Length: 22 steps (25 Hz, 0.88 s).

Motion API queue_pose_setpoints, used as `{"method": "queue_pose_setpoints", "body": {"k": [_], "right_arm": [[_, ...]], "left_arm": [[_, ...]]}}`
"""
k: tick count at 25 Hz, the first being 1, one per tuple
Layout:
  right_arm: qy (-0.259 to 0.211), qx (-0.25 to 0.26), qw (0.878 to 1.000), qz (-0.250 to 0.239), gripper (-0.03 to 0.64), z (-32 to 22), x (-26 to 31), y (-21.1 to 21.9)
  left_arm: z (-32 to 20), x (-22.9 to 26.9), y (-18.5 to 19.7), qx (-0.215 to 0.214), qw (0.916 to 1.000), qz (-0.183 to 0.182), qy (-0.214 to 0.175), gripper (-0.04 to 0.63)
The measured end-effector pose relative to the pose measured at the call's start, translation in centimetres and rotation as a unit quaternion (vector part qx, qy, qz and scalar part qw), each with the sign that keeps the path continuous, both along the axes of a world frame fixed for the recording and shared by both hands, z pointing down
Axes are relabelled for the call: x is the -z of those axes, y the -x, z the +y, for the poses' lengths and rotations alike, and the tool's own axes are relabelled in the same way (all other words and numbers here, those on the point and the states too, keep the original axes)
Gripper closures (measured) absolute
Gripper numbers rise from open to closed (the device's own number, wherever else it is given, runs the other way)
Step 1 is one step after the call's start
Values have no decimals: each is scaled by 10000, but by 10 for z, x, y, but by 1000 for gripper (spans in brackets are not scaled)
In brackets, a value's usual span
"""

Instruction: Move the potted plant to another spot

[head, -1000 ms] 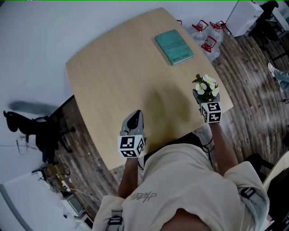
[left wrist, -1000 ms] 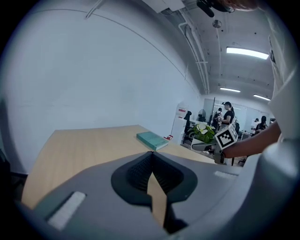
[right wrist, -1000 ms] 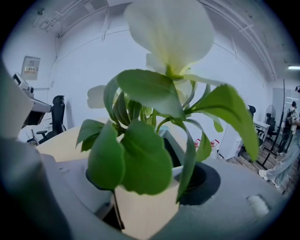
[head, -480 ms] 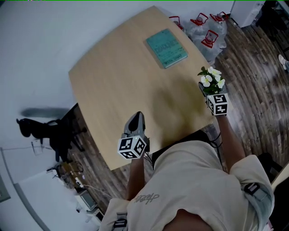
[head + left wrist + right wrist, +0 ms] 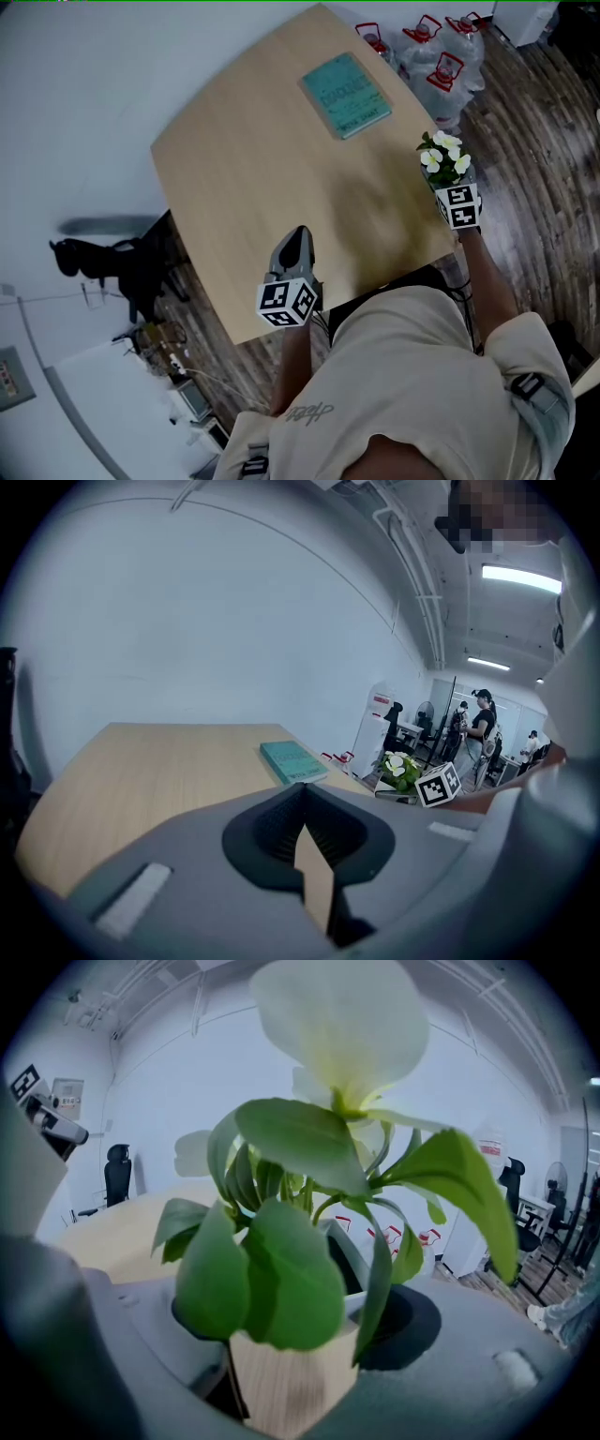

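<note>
The potted plant [image 5: 445,159], white flowers over green leaves, hangs at the right edge of the light wooden table [image 5: 253,159]. My right gripper [image 5: 452,187] is shut on its pot. In the right gripper view the plant's leaves [image 5: 281,1260] fill the space between the jaws and hide most of the pot. My left gripper [image 5: 298,246] is shut and holds nothing, over the table's near edge. In the left gripper view its jaws [image 5: 302,794] meet, and the plant [image 5: 398,769] shows far right.
A teal book [image 5: 345,94] lies on the far part of the table. Water bottles with red handles [image 5: 436,52] stand on the wooden floor beyond the right corner. Dark equipment [image 5: 112,262] sits on the floor at the left. People [image 5: 483,728] stand far off.
The right gripper has carried the plant to the right, toward the table's right edge, and a little lower. The left gripper has shifted right along the near edge.
</note>
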State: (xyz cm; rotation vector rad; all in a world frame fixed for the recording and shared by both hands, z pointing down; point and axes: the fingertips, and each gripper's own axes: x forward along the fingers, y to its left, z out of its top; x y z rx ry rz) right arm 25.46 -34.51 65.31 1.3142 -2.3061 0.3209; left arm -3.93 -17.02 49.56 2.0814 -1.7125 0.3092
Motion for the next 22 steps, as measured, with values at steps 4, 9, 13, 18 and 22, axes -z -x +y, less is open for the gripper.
{"method": "queue_pose_setpoints", "body": {"k": [4, 9, 13, 18, 22], "right_arm": [[136, 58, 9998, 167, 272, -3, -20, -2], [269, -2, 9995, 194, 270, -6, -33, -4], [399, 9, 9988, 287, 269, -2, -44, -4], [384, -84, 9991, 147, 268, -3, -50, -7], [392, -144, 9991, 32, 268, -4, -51, -7]], "left_arm": [[5, -1, 5, 136, 9999, -69, 78, 577], [11, -5, 14, 290, 9994, -86, 170, 577], [11, -4, 17, 407, 9990, 74, 186, 577], [8, -5, 15, 443, 9987, 136, 194, 577], [7, -6, 14, 475, 9984, 193, 222, 577]]}}
